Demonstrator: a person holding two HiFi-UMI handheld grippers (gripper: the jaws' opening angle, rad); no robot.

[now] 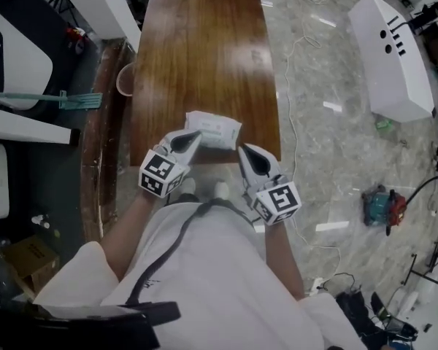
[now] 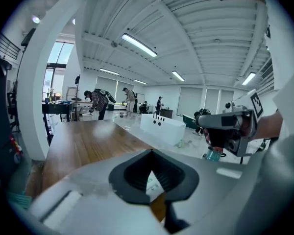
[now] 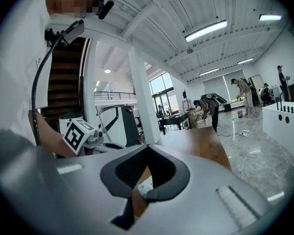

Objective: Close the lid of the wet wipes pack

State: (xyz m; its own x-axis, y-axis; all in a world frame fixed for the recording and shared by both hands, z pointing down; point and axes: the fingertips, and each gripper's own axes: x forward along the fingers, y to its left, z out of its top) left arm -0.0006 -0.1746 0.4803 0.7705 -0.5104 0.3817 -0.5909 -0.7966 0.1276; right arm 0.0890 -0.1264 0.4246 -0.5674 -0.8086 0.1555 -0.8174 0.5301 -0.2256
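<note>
Both pairs of jaws fully together, empty: left gripper (image 1: 198, 133) and right gripper (image 1: 243, 148) beside the wet wipes pack (image 1: 217, 129) at the tabletop (image 1: 204, 49) lower edge.

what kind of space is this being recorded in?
Likely a large open lab or workshop hall: a wooden table stands on a polished stone floor strewn with cables. A white equipment housing lies beside it, and people work at benches under ceiling strip lights.
</note>
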